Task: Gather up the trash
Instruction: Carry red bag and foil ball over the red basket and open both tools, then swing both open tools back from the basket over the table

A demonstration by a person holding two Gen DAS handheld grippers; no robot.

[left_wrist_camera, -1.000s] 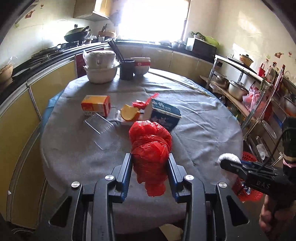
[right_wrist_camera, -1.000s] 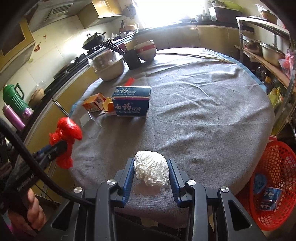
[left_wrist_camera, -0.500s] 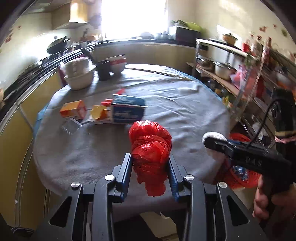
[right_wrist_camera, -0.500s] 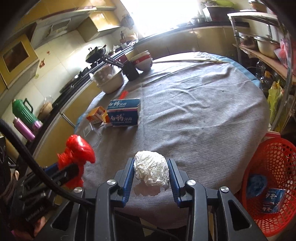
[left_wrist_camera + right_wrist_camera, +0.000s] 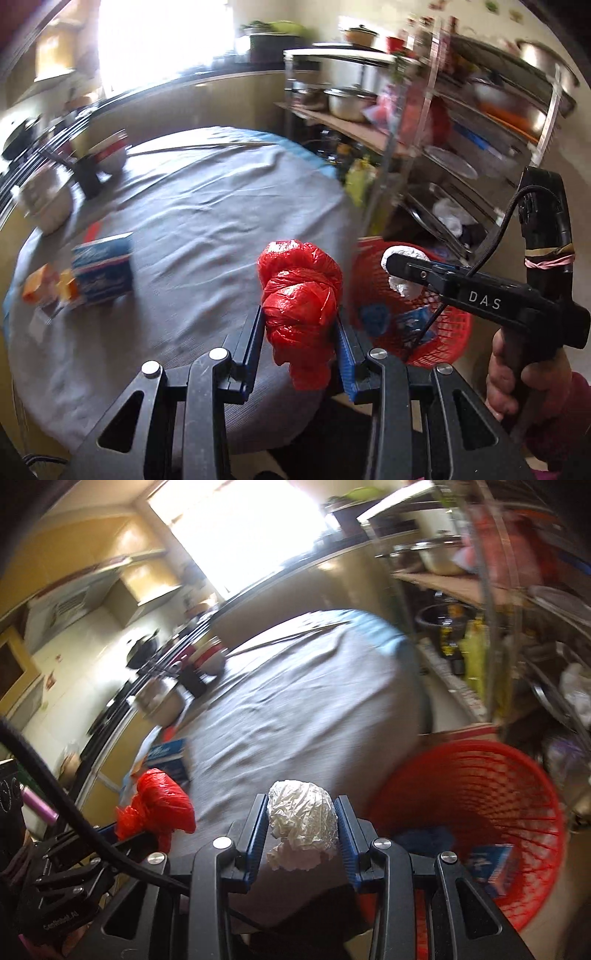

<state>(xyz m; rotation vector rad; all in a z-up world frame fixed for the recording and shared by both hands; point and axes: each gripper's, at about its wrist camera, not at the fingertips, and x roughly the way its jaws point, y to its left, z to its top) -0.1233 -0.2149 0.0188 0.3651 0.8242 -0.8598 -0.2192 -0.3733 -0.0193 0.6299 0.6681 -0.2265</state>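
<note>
Left gripper (image 5: 300, 345) has its 2 blue ribbed fingers (image 5: 252, 341) clamped on a knotted red plastic bag (image 5: 299, 295), glossy and crinkled, bulging above the fingertips with a tail drooping below them. Right gripper (image 5: 301, 829) pinches a crumpled white paper ball (image 5: 302, 818), creased all over, wedged snugly between its 2 fingers (image 5: 345, 830) and narrowly parted around it. Under and ahead of both sets of fingers lies the round worktop (image 5: 207, 206) draped in wrinkled grey cloth. Just right of the right fingers sits the red mesh basket (image 5: 480, 775), round and lattice-walled, with blue wrappers at the bottom. Far left of the left fingers, a blurred blue carton (image 5: 103, 269) rests on the cloth.
</note>
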